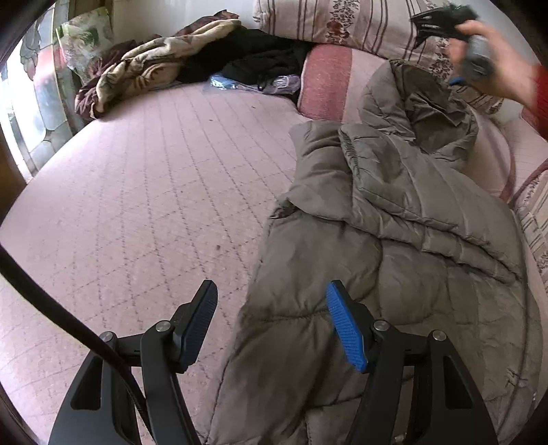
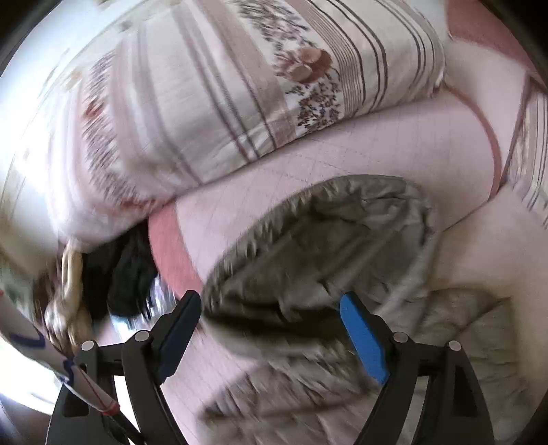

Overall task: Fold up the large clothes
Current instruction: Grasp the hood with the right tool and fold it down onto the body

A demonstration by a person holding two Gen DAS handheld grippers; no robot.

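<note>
Puffer jacket (image 1: pixel 394 239) lies crumpled below the striped pillow (image 1: pixel 342 24). Both left gripper (image 1: pixel 270 325) and right gripper (image 2: pixel 270 325) spread, empty. We should pinch one hem layer, then pull flat.

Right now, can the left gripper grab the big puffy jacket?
Probably yes. The left gripper is open, and the puffy jacket lies on the bed right ahead, its edge already between the fingers. Nothing sits in the way.
</note>
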